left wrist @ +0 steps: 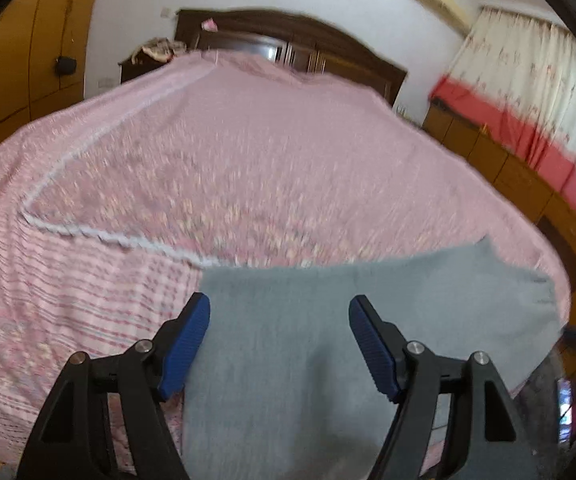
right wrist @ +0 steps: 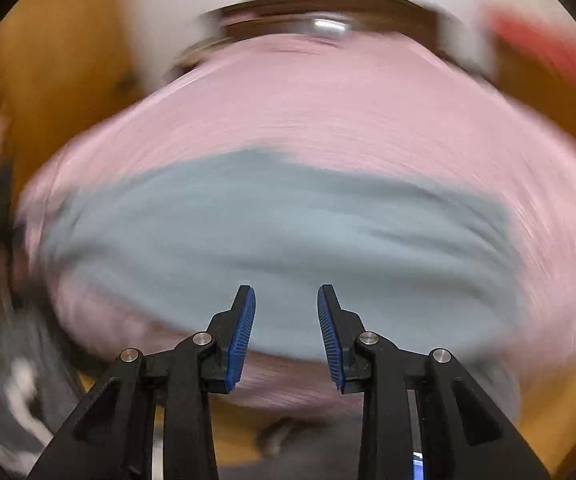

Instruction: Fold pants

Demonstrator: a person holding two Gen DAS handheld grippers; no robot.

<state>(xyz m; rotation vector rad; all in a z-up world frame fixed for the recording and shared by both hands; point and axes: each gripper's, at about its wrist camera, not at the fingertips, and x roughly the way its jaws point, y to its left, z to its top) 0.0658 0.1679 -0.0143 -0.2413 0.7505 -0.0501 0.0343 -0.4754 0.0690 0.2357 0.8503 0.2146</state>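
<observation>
The grey pants point(left wrist: 328, 344) lie flat on the pink bedspread point(left wrist: 228, 152), down at the near edge of the bed toward its right-hand corner, well apart from the dark headboard point(left wrist: 288, 40) at the far end. One end of the cloth reaches out toward the bed's right edge.

The left gripper point(left wrist: 279, 344) hangs over the near part of the pants with its blue-padded jaws spread wide and nothing between them. The right gripper point(right wrist: 286, 332) also stands over the grey cloth, its jaws parted by a narrower gap, with no fabric pinched in them.

The pants look like soft, light knit: limp, sure to sag and crease when lifted, not slippery and not fragile. I would judge the best hold to be at an outer edge or corner, say the waistband or a hem, one gripper at each end of that edge so that the cloth stays taut as it is carried over. A pinch in the middle would likely only bunch it.

Much is hard to read. The right wrist view is badly smeared, so folds and seams cannot be made out. The near end of the pants is cut off behind the gripper frames, and I cannot tell waistband from leg ends, or how many layers are already stacked.
</observation>
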